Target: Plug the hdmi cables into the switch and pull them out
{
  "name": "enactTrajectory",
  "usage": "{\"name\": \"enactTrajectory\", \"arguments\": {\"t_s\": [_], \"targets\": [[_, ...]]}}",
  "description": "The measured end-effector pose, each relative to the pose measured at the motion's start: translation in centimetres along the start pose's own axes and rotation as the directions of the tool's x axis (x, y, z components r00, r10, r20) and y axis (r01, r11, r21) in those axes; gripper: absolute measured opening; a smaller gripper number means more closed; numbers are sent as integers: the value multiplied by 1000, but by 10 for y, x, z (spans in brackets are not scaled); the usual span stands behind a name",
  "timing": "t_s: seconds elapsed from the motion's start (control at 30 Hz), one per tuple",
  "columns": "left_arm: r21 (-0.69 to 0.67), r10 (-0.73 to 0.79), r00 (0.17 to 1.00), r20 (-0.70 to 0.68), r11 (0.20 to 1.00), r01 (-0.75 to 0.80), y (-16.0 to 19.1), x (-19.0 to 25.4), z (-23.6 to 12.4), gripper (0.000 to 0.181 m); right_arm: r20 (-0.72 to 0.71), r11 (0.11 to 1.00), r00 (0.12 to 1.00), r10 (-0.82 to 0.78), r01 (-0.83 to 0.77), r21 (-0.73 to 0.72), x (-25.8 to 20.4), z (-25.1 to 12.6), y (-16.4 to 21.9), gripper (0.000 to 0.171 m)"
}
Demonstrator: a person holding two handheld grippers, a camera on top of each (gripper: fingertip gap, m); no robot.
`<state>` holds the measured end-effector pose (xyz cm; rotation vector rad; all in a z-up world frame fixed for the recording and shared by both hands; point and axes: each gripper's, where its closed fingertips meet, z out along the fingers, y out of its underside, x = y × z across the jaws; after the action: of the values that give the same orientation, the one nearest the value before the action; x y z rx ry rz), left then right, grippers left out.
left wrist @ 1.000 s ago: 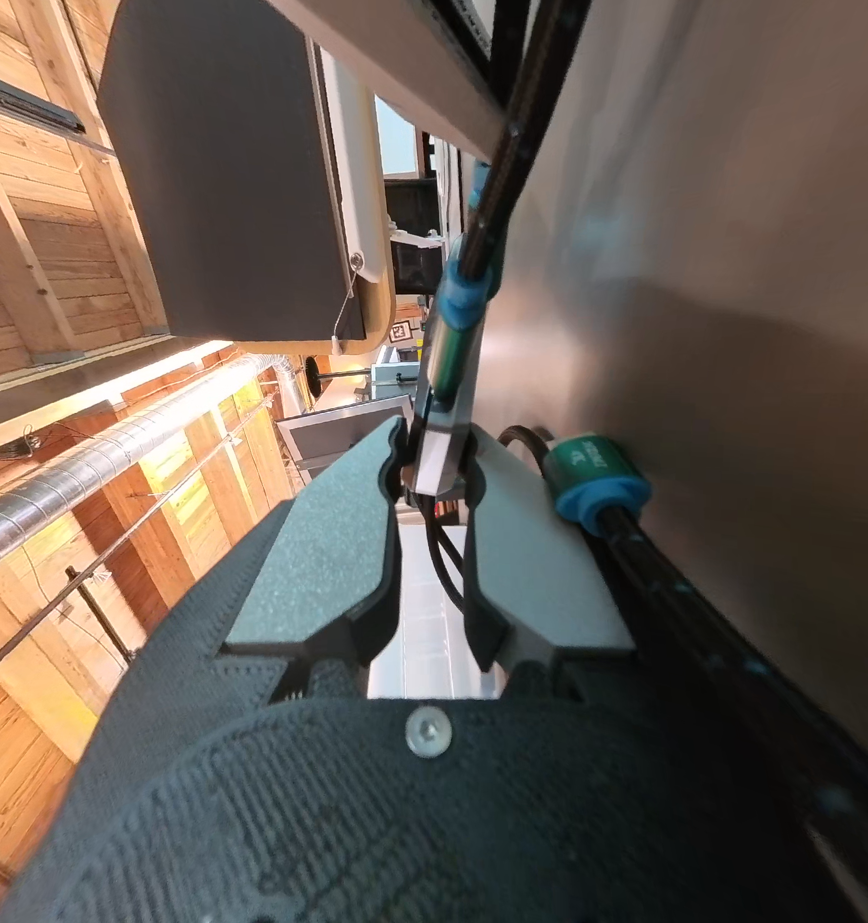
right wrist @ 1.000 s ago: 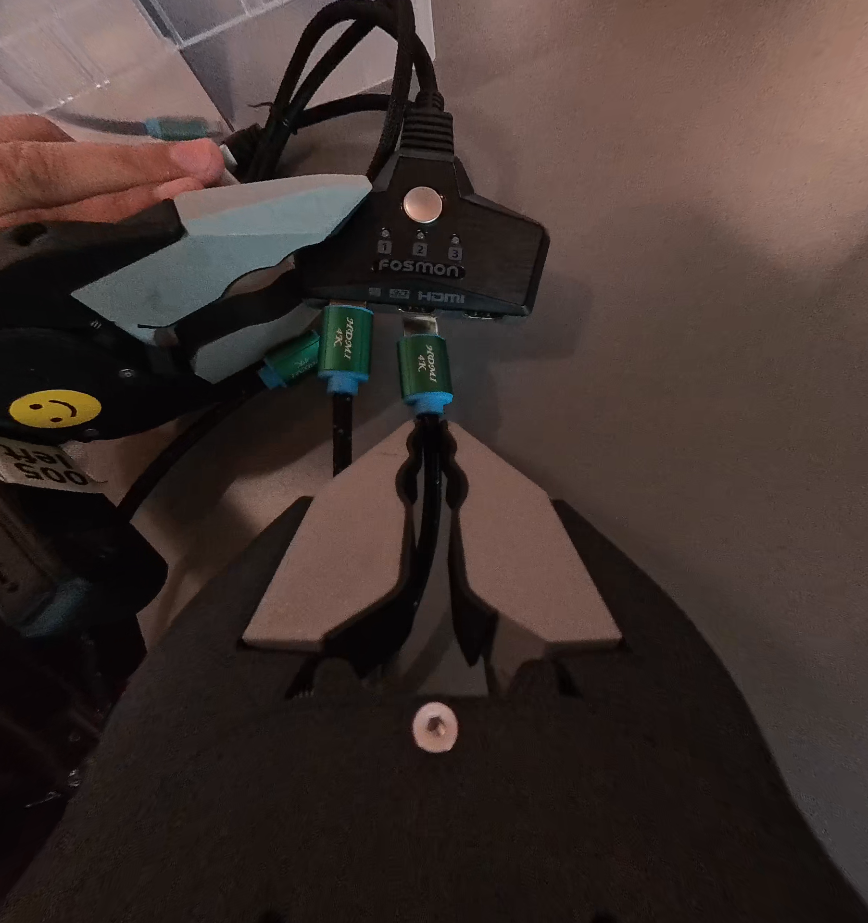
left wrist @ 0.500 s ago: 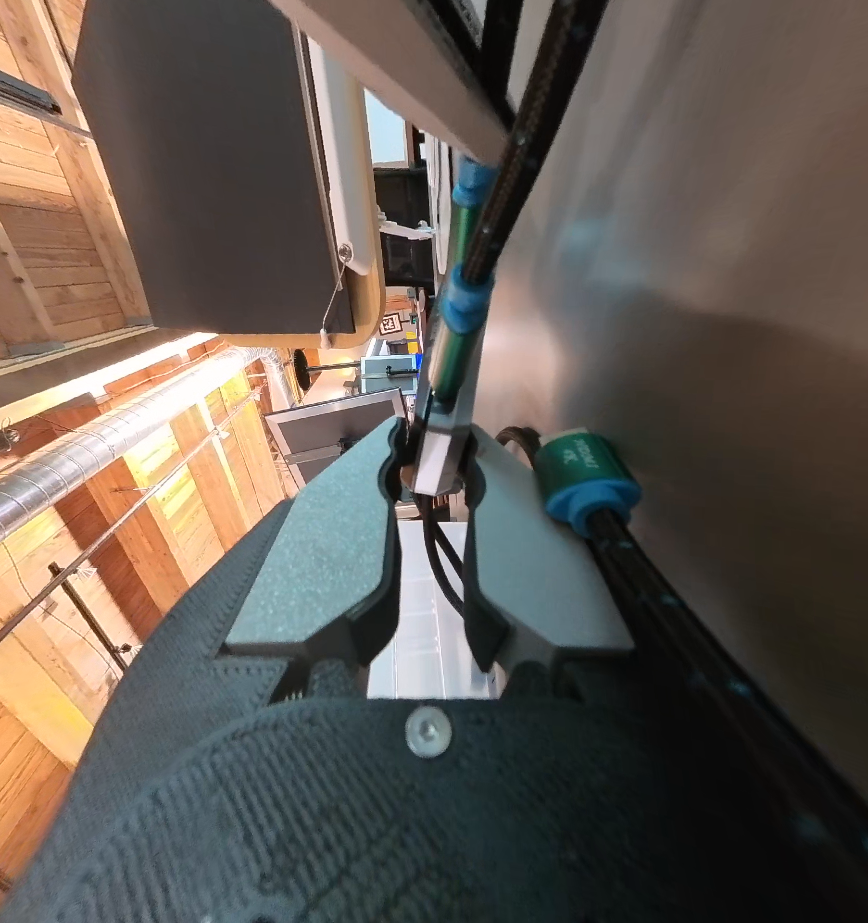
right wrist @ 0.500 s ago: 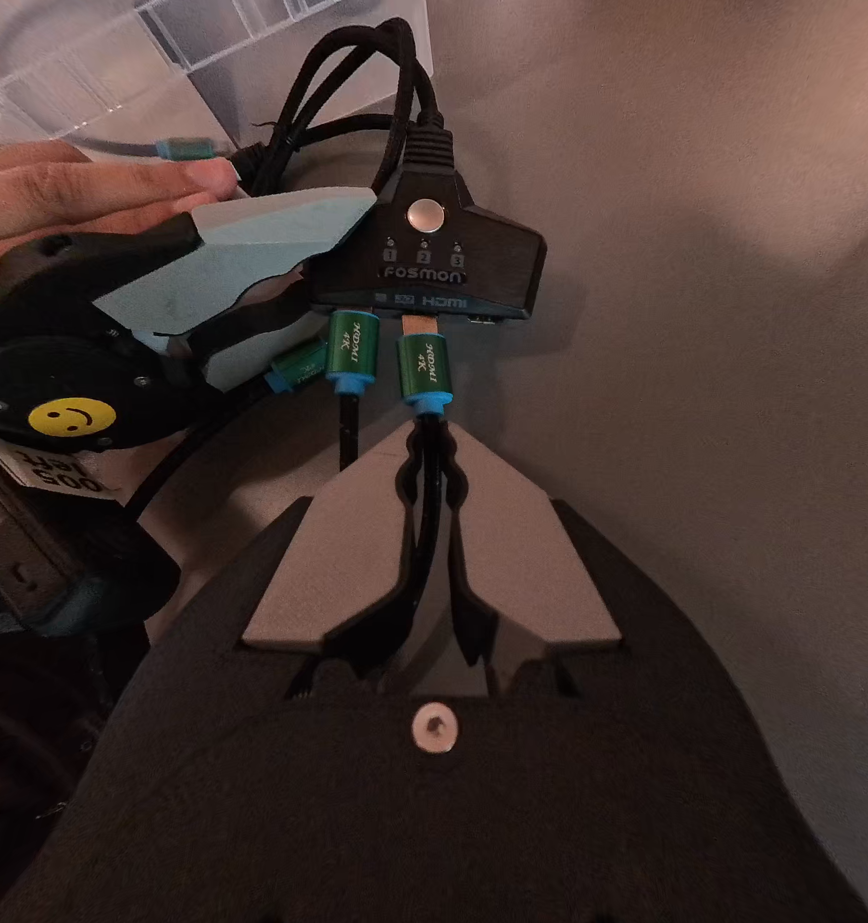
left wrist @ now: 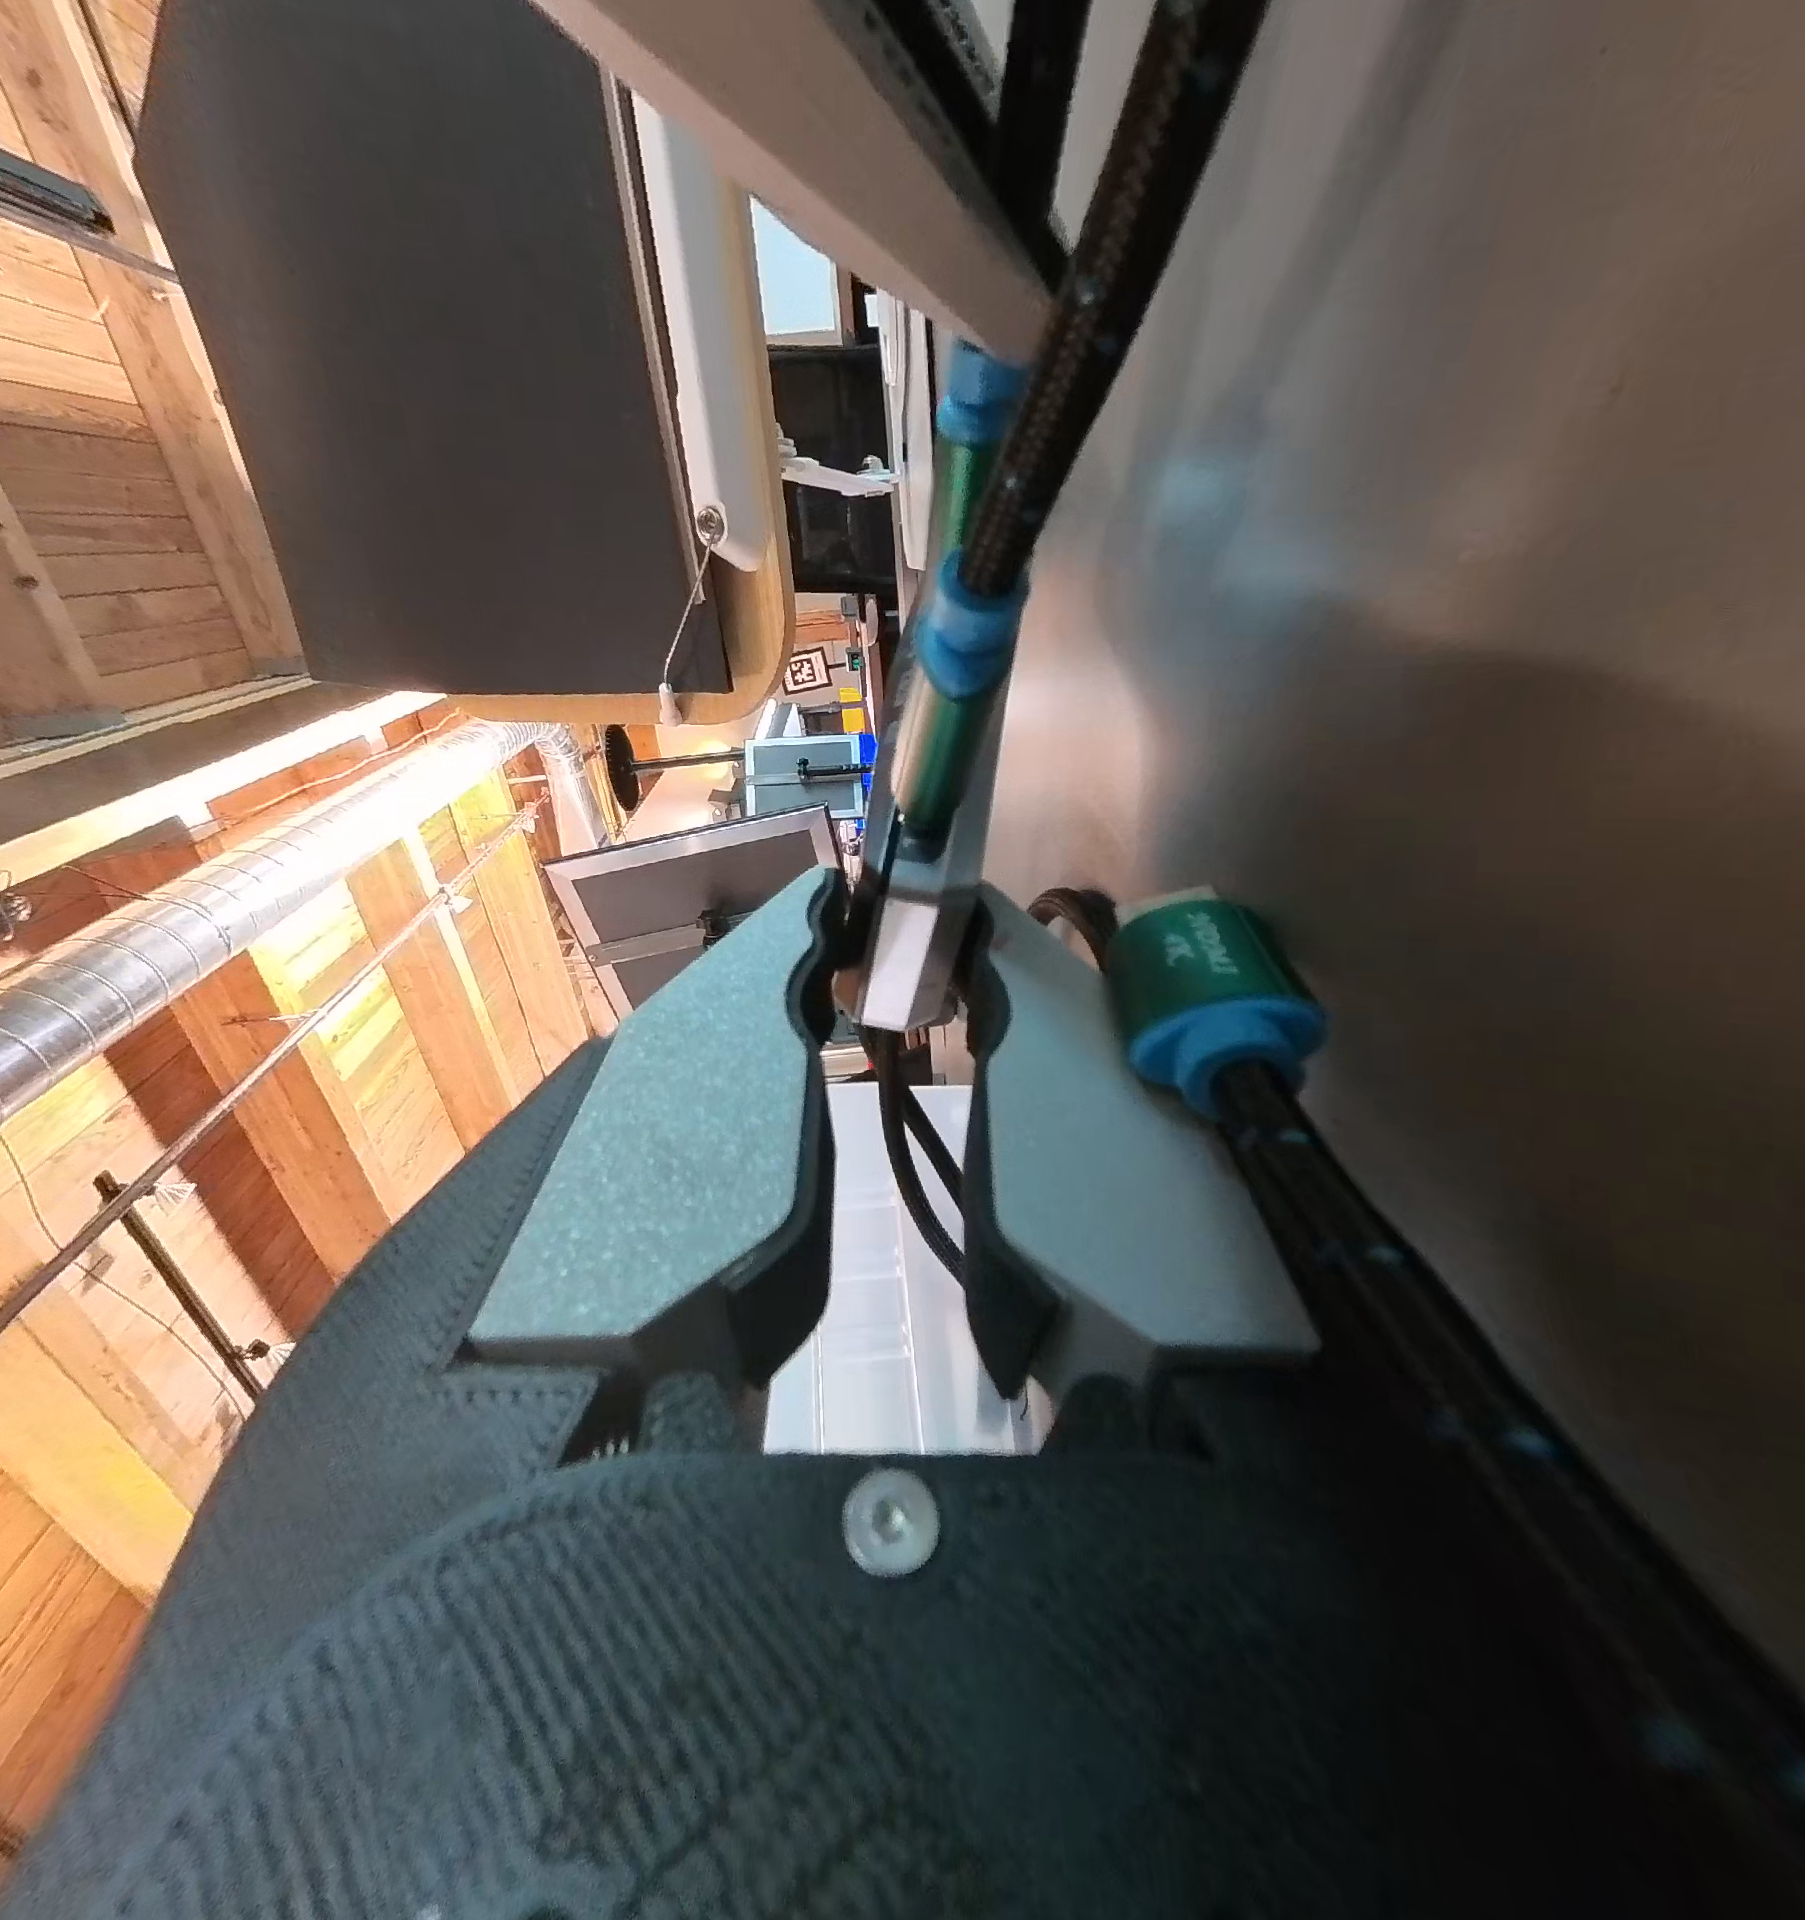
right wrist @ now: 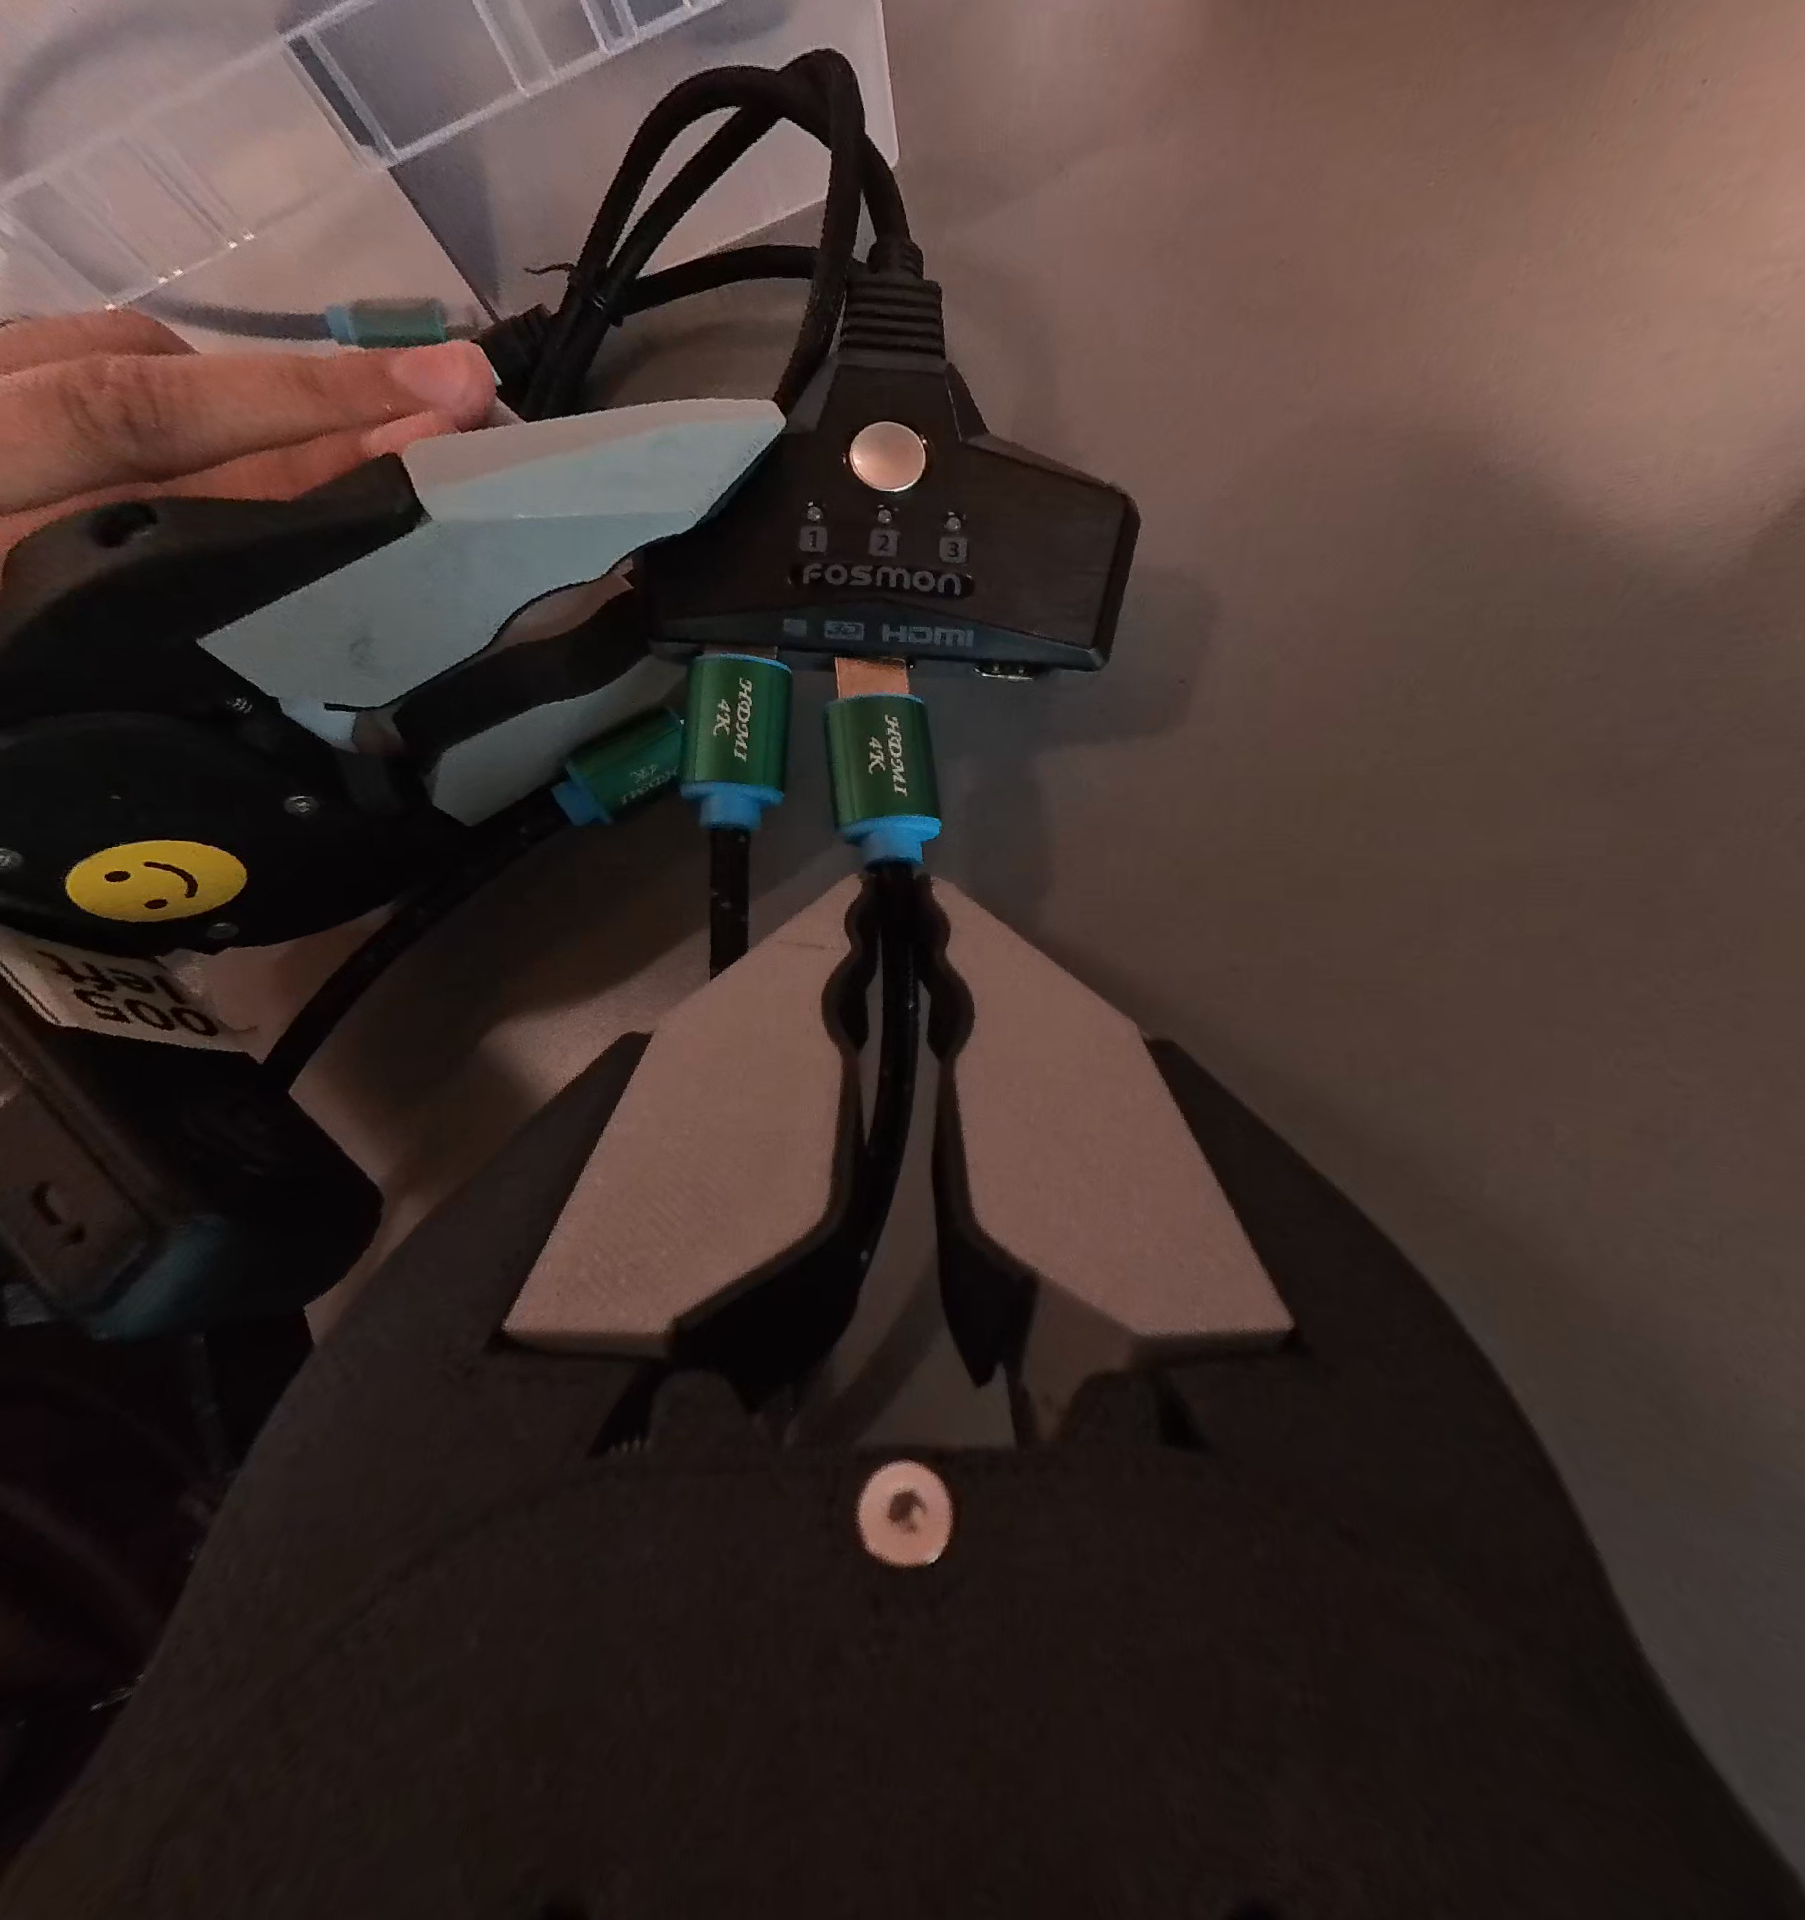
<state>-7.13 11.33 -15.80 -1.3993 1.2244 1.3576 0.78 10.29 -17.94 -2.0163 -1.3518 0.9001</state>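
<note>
**Middle plug half out, straight ahead**

My right gripper (right wrist: 896,914) pinches the black braided cable (right wrist: 893,1049) behind the green metal plug (right wrist: 877,767). Its long axis runs straight ahead into the black plastic switch (right wrist: 893,561), which my left gripper (right wrist: 659,582) clamps.

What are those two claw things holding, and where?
Left hand-held gripper clamps the switch's left edge; right hand-held gripper pinches the middle cable behind its green plug.

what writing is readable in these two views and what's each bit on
I don't copy out writing; here is what bears it.
Black switch: print on top and front edge.
Green plugs: pale lettering on each.
White label under the yellow smiley sticker: dark print.
Far square marker: too small to read.
</note>
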Motion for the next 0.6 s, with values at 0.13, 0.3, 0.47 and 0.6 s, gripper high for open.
{"name": "enactTrajectory", "arguments": {"t_s": [0.13,0.3,0.47,0.6], "targets": [[-2,2,1000,0,1000,-2,0,0,0,20,-4,1000,1000,0,0,-3,0,1,0,3],[1,7,1000,-7,1000,-7,0,1,0,19,-60,998,997,-52,50,-25,2,2,1,3],[12,5,1000,-8,1000,-5,0,1,-1,20,-160,981,969,-189,182,-59,3,2,0,3],[15,10,1000,-4,1000,-10,0,0,-2,19,-137,989,980,-142,135,-61,3,4,2,3]]}}
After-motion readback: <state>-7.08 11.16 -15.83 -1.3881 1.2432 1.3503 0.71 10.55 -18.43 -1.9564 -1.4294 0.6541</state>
